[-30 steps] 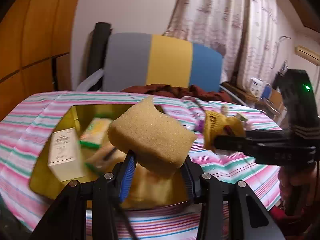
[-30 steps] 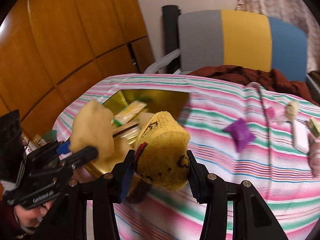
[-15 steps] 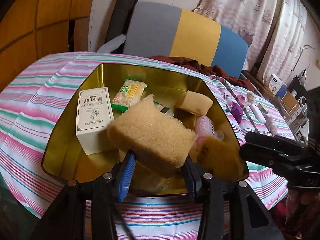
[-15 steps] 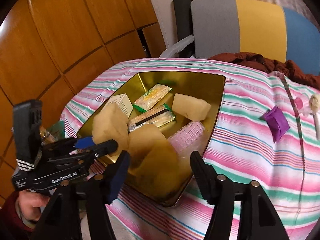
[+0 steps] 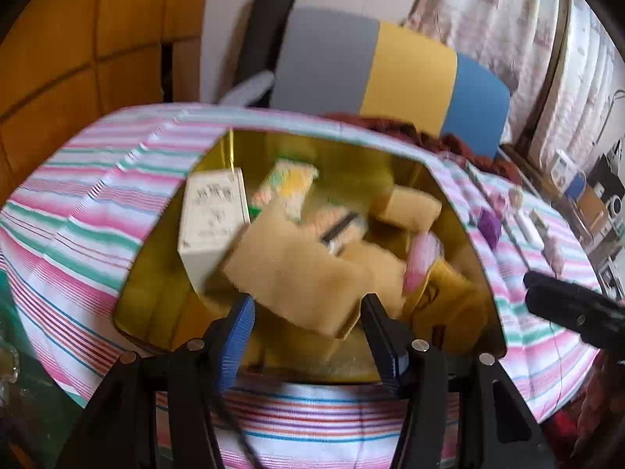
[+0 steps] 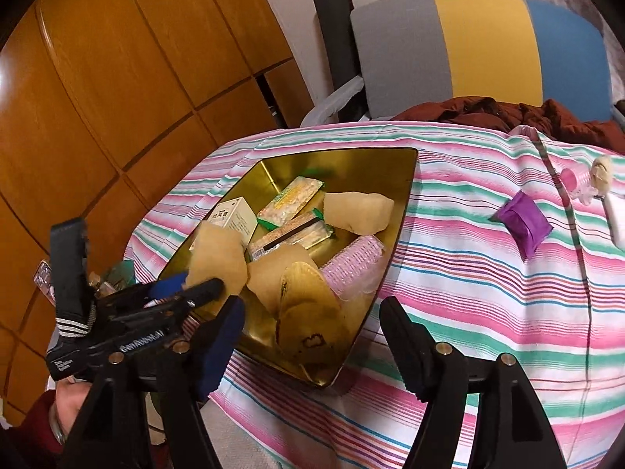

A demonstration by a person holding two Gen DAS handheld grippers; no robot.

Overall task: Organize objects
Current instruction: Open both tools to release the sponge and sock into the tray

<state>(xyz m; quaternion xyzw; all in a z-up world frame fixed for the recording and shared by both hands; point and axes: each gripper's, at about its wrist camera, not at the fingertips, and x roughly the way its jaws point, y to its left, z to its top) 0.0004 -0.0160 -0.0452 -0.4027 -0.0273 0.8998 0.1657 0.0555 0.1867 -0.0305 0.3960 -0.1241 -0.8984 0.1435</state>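
A tan sponge (image 5: pixel 312 273) sits between the pads of my left gripper (image 5: pixel 308 301), just above the gold tin tray (image 5: pixel 156 301). The jaws are opening, and the sponge still touches both pads. From the right wrist view the same sponge (image 6: pixel 218 258) rests at the left gripper's fingertips (image 6: pixel 211 285) over the tray's near corner. My right gripper (image 6: pixel 310 305) hangs above the tray (image 6: pixel 406 195), its jaws opening with nothing between them. Below it a yellow knitted piece (image 6: pixel 308 312) lies in the tray.
The tray also holds a white box (image 6: pixel 234 213), snack packets (image 6: pixel 291 199), a second sponge (image 6: pixel 359 211) and a pink roller (image 6: pixel 351 262). A purple packet (image 6: pixel 523 222) and small items (image 6: pixel 578 179) lie on the striped cloth. A chair (image 6: pixel 468 51) stands behind, and a wood wall is to the left.
Both grippers came in over the tray. The right gripper let go of the yellow knitted piece, which now lies in the tray. The left jaws widened around the sponge.
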